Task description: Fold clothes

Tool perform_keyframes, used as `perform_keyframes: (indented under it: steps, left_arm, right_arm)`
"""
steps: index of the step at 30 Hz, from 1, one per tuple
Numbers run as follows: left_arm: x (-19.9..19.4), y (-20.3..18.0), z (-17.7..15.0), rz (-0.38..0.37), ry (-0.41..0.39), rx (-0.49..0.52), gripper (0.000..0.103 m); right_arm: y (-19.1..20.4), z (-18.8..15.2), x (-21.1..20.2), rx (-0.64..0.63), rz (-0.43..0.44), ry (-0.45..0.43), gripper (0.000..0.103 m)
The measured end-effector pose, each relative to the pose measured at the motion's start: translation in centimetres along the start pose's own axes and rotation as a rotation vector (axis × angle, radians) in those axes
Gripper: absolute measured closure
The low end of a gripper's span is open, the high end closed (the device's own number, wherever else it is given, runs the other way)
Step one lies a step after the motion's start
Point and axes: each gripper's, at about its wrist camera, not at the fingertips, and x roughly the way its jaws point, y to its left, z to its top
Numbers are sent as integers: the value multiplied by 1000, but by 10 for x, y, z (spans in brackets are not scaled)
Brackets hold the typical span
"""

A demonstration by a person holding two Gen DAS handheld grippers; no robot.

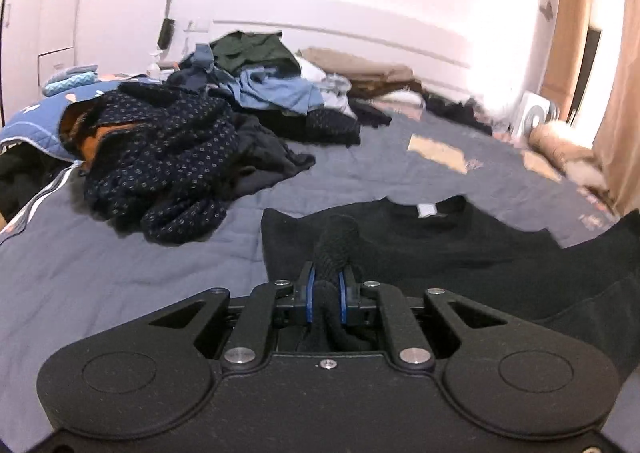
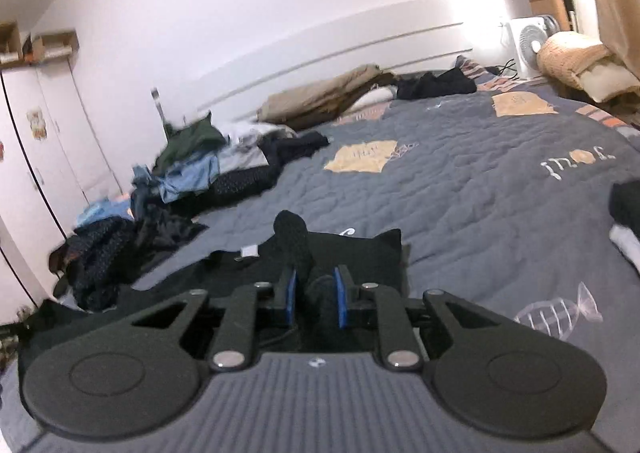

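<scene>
A black sweater (image 1: 460, 241) lies on the grey-blue quilt, its collar with a white label (image 1: 426, 209) turned away from me. My left gripper (image 1: 326, 285) is shut on a bunched fold of its black knit, which sticks out between the blue pads (image 1: 341, 295). In the right wrist view the same black sweater (image 2: 360, 245) shows its white label (image 2: 250, 251) to the left. My right gripper (image 2: 314, 285) is shut on another bunched fold of it, raised off the bed.
A heap of unfolded clothes (image 1: 172, 157), dark dotted, blue and green, covers the quilt's left side. Tan folded fabric (image 1: 360, 69) lies by the headboard. A white fan (image 2: 528, 41) and a beige bundle (image 2: 572, 57) stand at the far right. Another dark garment (image 2: 628, 213) lies at the right edge.
</scene>
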Motion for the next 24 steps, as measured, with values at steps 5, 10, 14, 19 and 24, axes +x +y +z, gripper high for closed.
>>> perform_keyframes:
  steps: [5,10,14,19,24]
  left_arm:
    - [56,-3,7,23,50,47,92]
    - [95,3,29,12,66,66,92]
    - [115,0,61,13,24,96,92]
    - [152,-4,92,36,-3,114,92]
    - [205,-4,82,69,53,108,92]
  right_arm:
    - [-6,9,71,-30,-50,94,84]
    - [-11,21,112,-29,-65,110,85]
    - [-10,51,132,-29,-66,46,85]
    - [-8,82,166,-59,-93,-13,85]
    - [-17,67,220,-106,-151,51,85]
